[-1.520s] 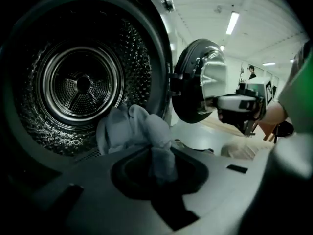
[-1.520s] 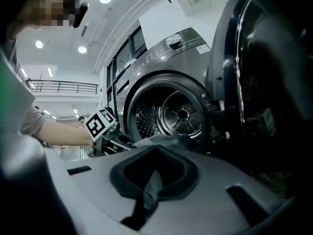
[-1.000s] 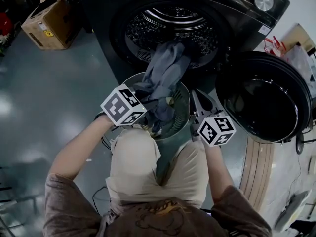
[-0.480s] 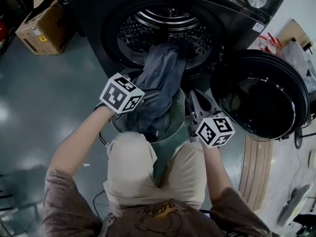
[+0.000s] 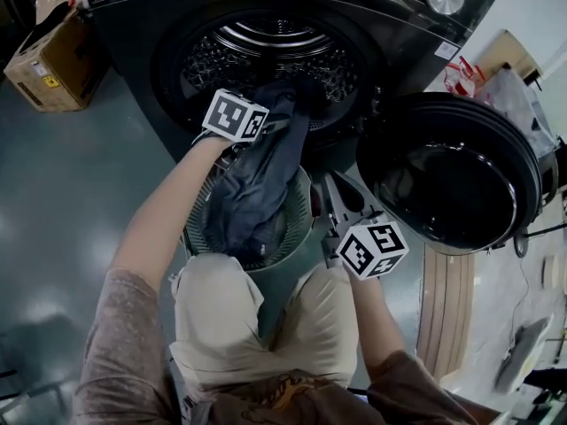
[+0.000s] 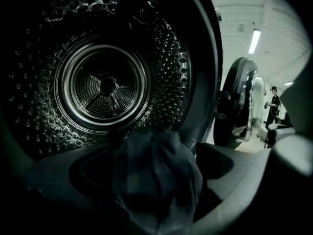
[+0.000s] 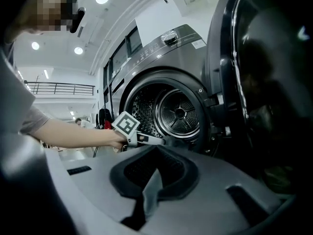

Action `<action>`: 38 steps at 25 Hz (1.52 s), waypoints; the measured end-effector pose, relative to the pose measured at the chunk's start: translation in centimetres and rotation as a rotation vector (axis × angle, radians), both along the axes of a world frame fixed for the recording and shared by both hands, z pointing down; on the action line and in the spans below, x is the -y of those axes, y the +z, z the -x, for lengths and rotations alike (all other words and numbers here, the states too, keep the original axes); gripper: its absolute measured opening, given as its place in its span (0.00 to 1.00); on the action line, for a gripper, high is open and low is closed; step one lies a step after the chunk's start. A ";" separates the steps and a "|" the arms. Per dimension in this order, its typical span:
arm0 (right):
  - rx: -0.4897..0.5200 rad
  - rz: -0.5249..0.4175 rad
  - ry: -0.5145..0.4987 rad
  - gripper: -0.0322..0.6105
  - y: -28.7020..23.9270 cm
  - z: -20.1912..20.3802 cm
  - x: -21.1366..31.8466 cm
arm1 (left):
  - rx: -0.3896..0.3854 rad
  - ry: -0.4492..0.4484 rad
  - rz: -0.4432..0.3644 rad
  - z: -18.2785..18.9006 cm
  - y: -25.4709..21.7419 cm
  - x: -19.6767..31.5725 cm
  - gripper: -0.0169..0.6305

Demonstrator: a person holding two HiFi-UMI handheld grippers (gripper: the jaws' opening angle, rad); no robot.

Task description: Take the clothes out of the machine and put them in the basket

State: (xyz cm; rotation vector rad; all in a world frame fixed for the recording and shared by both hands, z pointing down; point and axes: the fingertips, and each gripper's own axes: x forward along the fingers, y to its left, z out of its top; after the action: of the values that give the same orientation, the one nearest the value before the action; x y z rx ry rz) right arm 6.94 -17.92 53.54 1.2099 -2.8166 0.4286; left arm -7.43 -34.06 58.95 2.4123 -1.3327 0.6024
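**Desk:** What is the left gripper (image 5: pixel 270 124) doing at the washing machine (image 5: pixel 381 34)?

**Photographer:** It is at the lip of the drum (image 6: pixel 102 87), jaws clamped on a bunched fold of a dark grey garment (image 5: pixel 261 184). From that gripper's own camera the cloth fills the space between the jaws. The rest of the garment hangs down from the opening, and its lower part lies inside the mesh basket (image 5: pixel 200 230) directly below.

**Desk:** And the right gripper (image 5: pixel 339 187)?

**Photographer:** It is held just right of the basket, near the open door (image 5: pixel 447 175). Its jaws are together with no cloth in them, pointing up toward the machine.

**Desk:** Anything unclear?

**Photographer:** The garment's upper end is lost in the dark drum mouth. The person's knees (image 5: pixel 230 299) cover the basket's near rim, and the cloth and jaws block the drum's lower front.
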 end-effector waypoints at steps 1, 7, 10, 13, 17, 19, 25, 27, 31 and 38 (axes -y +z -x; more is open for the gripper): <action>-0.002 0.002 0.004 0.05 0.1 -0.1 0.0 | 0.018 -0.011 0.014 0.2 0.6 1.1 0.81; 0.012 0.001 0.052 0.05 -0.3 -1.3 0.4 | 0.082 -0.041 0.158 -0.3 6.4 3.7 0.84; 0.015 0.000 0.068 0.05 -0.2 -2.0 0.7 | 0.153 -0.024 0.163 -0.7 6.8 3.7 0.84; 0.013 0.010 0.070 0.05 0.3 -1.9 0.7 | 0.155 -0.020 0.162 -1.1 6.7 3.5 0.83; 0.001 0.011 0.058 0.05 0.5 -1.5 0.4 | 0.194 0.037 0.110 -2.6 6.2 2.9 0.62; 0.001 0.011 0.071 0.05 0.5 -2.0 0.3 | 0.199 0.053 0.085 -3.0 5.8 2.8 0.51; -0.006 0.004 0.091 0.05 -0.1 -3.1 -0.2 | 0.195 0.030 0.079 -3.0 4.8 1.4 0.27; -0.011 -0.010 0.091 0.05 -0.7 -3.4 -0.3 | 0.182 0.028 0.059 -2.8 4.1 0.4 0.27; -0.005 -0.030 0.100 0.05 -1.6 -4.4 -0.2 | 0.153 0.075 0.021 -2.4 1.5 -3.6 0.27; 0.010 -0.044 0.055 0.05 -2.3 -3.3 -0.6 | 0.125 0.120 0.015 -1.0 -2.5 -12.1 0.27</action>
State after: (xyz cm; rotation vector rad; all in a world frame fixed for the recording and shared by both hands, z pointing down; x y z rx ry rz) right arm 10.26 -17.29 51.23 1.3001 -2.8215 0.3784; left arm -6.41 -21.91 56.40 2.4918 -1.2314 0.8039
